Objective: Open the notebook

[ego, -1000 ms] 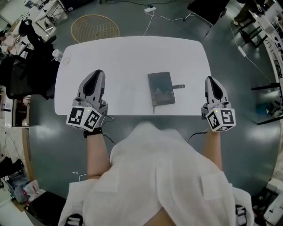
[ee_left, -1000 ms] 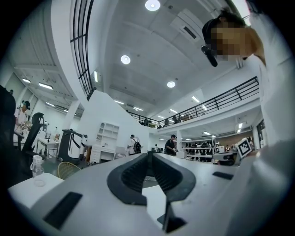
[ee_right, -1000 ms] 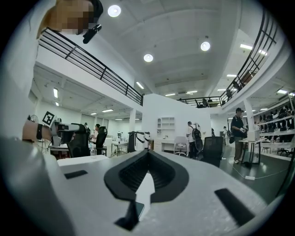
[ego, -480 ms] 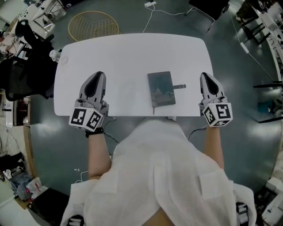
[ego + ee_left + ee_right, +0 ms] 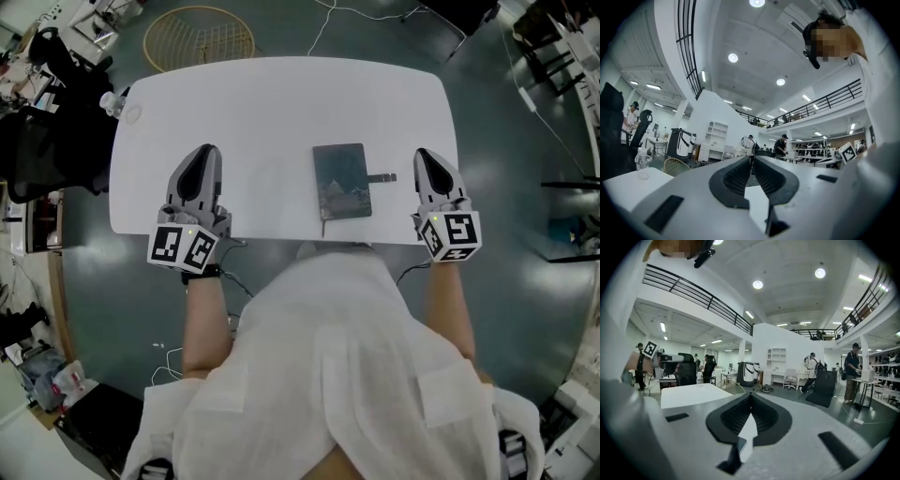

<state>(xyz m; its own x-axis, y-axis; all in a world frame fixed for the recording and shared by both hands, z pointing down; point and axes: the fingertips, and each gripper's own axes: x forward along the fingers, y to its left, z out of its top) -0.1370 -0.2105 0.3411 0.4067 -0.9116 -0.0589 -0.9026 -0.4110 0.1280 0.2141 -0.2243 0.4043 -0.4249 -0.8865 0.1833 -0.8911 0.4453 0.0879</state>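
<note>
A dark closed notebook point(image 5: 342, 181) lies flat on the white table point(image 5: 272, 103), near the front edge, with its strap tab point(image 5: 381, 177) sticking out to the right. My left gripper point(image 5: 204, 155) rests over the table well to the notebook's left, jaws together and holding nothing. My right gripper point(image 5: 424, 157) hovers by the table's right end, a short way right of the strap tab, also shut and empty. In the left gripper view the left gripper point(image 5: 752, 160) points across the room. In the right gripper view the right gripper point(image 5: 751, 395) does the same.
A water bottle point(image 5: 117, 101) stands at the table's far left corner. A round wire basket point(image 5: 202, 37) sits on the floor behind the table. Dark chairs and bags point(image 5: 47, 141) crowd the left side. Cables point(image 5: 328, 28) trail on the floor. People stand in the distance.
My right gripper has moved left and a little forward, closer to the notebook's strap side. The left gripper and the notebook have stayed put. The head view has shifted slightly.
</note>
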